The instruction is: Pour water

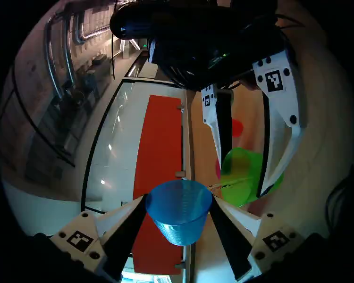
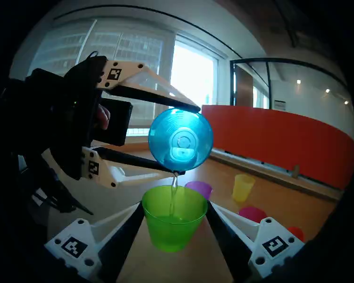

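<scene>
Blue and see-through, a plastic cup (image 2: pixel 180 139) hangs tipped on its side, pinched on both flanks by the jaws of the left gripper (image 1: pixel 178 203), its base turned toward the right gripper view. A thin stream of water (image 2: pixel 173 185) runs from its lower rim into a green cup (image 2: pixel 173 221) just beneath. The right gripper (image 2: pixel 174 210) holds the green cup upright, its jaws pressed against the cup's two sides, and a shallow pool of water shows at the bottom. Both cups are held in the air, the blue one directly above the green one and not touching it.

In the left gripper view the green cup appears beyond the blue one and to the right, between the right gripper's white fingers.

On the wooden worktop (image 2: pixel 271 198) behind, a purple cup (image 2: pixel 199 188) stands just past the green one. A yellow cup (image 2: pixel 243 187) stands farther right, with a pink cup (image 2: pixel 252 213) and a red cup (image 2: pixel 295 232) nearer on the right. An orange panel (image 2: pixel 281 137) runs along the far side, and bright windows (image 2: pixel 193 80) fill the wall behind the left gripper.
</scene>
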